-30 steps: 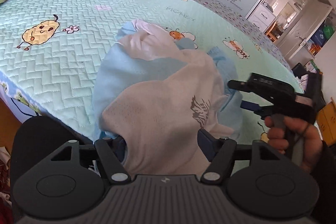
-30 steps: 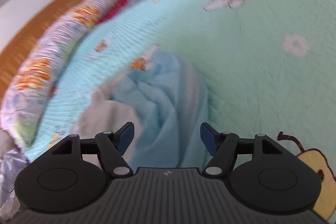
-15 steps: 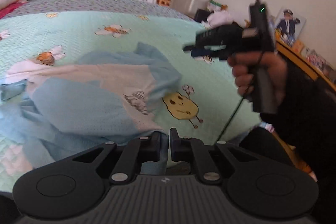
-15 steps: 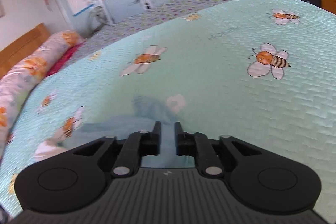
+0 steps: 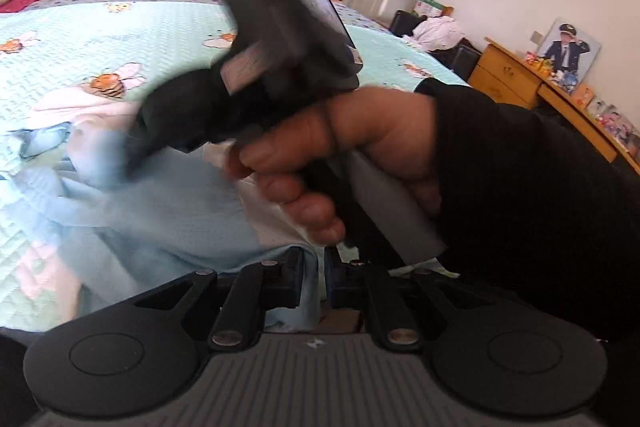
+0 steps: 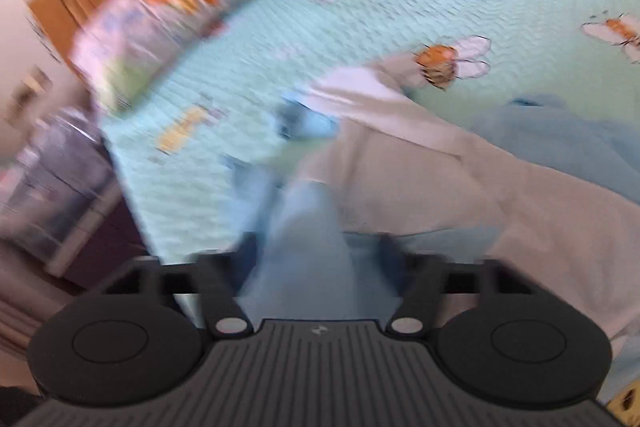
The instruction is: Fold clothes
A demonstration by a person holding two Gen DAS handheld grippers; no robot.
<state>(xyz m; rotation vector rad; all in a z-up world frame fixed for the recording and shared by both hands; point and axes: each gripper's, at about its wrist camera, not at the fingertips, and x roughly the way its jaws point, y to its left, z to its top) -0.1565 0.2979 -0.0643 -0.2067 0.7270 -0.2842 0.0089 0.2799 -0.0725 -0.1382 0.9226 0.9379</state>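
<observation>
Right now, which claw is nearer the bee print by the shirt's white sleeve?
Right. The right claw hovers open over the shirt toward the bee print; the left claw grips the hem, farther back.

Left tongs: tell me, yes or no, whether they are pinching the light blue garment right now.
Yes: in the left wrist view the left tongs are nearly closed with a fold of the light blue garment caught between them.

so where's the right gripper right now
In the left wrist view the right gripper, held in the person's hand, fills the centre, low over the blue and white garment on the bed, just ahead of the left gripper.
</observation>
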